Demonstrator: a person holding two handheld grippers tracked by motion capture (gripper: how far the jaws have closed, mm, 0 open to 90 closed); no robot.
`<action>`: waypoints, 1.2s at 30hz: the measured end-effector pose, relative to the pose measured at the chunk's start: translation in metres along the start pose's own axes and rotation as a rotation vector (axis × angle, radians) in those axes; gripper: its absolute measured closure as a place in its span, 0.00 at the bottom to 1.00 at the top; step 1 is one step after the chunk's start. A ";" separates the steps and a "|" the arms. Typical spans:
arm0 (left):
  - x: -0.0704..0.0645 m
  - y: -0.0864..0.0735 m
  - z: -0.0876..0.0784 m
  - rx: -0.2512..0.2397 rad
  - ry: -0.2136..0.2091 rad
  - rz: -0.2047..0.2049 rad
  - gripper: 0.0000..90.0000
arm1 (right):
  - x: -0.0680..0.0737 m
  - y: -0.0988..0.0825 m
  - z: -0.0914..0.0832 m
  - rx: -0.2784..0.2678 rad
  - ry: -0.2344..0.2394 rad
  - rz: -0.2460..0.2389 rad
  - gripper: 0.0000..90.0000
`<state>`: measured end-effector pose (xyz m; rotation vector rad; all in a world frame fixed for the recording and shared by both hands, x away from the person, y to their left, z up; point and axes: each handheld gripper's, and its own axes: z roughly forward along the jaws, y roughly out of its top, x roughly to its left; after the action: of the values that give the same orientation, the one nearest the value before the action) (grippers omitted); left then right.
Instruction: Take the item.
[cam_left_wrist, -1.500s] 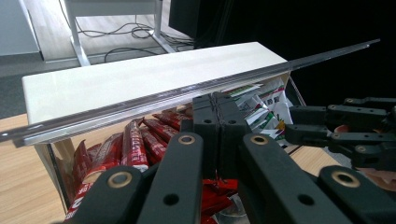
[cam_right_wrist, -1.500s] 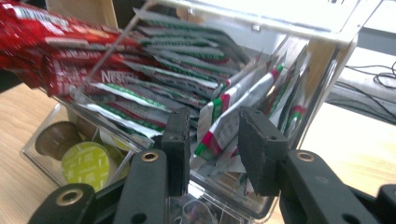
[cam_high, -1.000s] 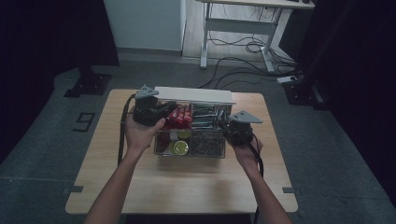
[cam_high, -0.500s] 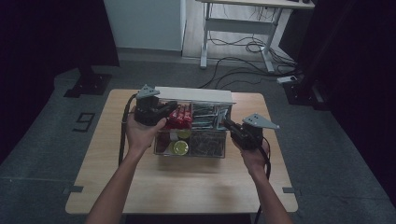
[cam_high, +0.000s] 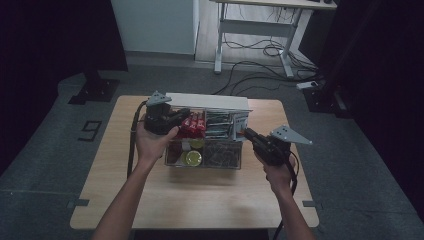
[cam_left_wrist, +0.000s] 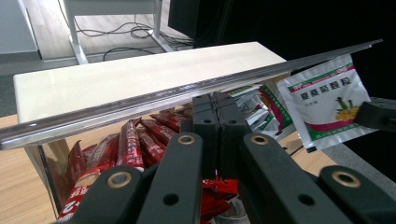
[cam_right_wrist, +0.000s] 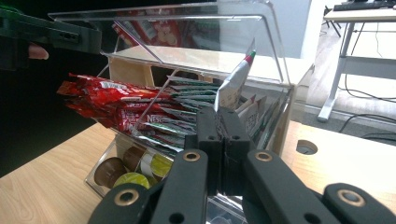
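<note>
the right gripper (cam_high: 248, 133) has been drawn back from the clear organiser box (cam_high: 204, 160) toward the table's right side. a white sachet (cam_right_wrist: 232, 86) clamped between its jaws has been pulled clear of the box.

Bare forearms, no sleeves in view. Left tongs (cam_high: 186, 114) and right tongs (cam_high: 246, 133): matte black bodies, each topped by a grey three-cornered plate, black cable trailing back along the wrist. In the gripper views the black linkage arms carry brass-ringed pivot holes; the jaws are ribbed black blocks.
</note>
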<state>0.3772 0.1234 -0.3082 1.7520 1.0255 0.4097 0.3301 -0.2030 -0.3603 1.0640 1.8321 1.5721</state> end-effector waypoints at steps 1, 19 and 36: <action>0.000 0.000 0.000 0.000 0.000 0.001 0.98 | -0.001 -0.002 -0.004 -0.005 -0.010 -0.009 0.98; -0.002 0.000 0.002 0.002 0.004 0.001 0.98 | -0.013 -0.015 -0.028 -0.032 -0.022 0.013 0.98; -0.003 0.000 0.001 0.001 0.002 0.001 0.98 | -0.032 -0.042 -0.045 -0.035 -0.053 0.069 0.98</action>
<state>0.3762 0.1207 -0.3079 1.7538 1.0264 0.4114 0.3026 -0.2567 -0.3956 1.1535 1.7443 1.5942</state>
